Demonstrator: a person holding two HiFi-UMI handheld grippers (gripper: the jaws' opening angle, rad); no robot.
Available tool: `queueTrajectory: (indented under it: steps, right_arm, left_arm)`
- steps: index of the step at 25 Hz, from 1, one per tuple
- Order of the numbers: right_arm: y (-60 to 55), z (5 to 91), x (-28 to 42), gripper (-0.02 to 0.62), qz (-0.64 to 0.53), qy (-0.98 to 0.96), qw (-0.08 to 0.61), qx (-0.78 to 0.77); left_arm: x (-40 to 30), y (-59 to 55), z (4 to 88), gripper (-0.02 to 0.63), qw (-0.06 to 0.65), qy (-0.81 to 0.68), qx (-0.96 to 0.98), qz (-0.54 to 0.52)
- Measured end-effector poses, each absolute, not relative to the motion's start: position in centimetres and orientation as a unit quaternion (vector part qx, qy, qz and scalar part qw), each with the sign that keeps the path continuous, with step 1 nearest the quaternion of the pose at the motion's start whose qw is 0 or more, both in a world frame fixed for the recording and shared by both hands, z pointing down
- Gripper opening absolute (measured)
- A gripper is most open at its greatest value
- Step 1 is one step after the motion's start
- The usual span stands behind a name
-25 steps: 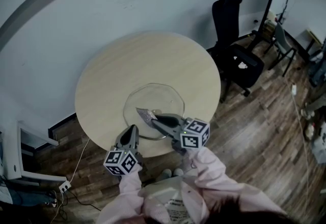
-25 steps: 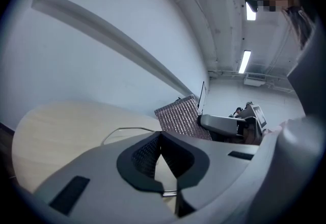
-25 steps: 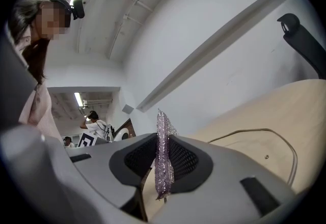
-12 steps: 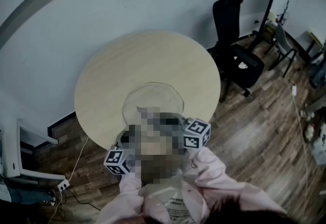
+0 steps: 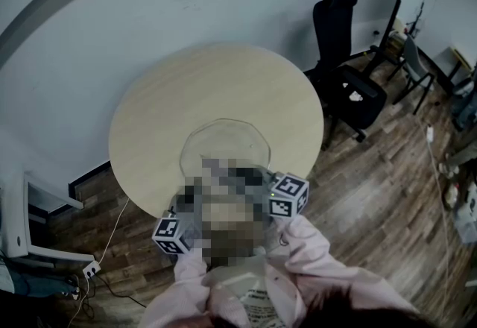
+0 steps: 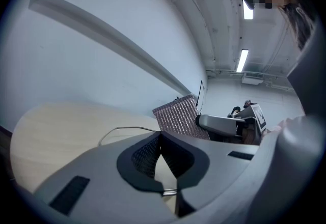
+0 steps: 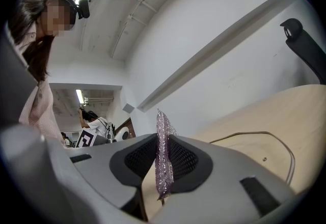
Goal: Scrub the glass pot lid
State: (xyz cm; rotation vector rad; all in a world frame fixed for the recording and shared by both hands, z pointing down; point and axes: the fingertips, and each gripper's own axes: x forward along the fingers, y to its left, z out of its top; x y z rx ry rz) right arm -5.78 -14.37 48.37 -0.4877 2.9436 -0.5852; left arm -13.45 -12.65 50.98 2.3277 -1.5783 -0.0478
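Observation:
The glass pot lid lies flat on the round wooden table, near its front edge. A mosaic patch hides both sets of jaws in the head view; only the marker cubes show. In the left gripper view my left gripper is shut, with the lid's thin metal rim caught between its jaws. My right gripper is shut on a silvery-purple mesh scrubbing cloth, which stands upright out of the jaws. That cloth hangs over the lid to the right of my left gripper.
A black office chair stands right of the table on the wood floor. A white frame and a power strip with a cable sit at the lower left. The wall runs close behind the table.

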Motion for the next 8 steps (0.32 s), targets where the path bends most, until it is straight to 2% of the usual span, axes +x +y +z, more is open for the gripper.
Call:
queueTrajectory:
  steps: [8]
  right_arm:
    - [-14.63, 48.43, -5.9, 0.078, -0.189, 0.968, 0.05, -0.155]
  left_arm:
    - [-13.77, -12.95, 50.79, -0.006, 0.16, -0.559, 0.813, -0.016]
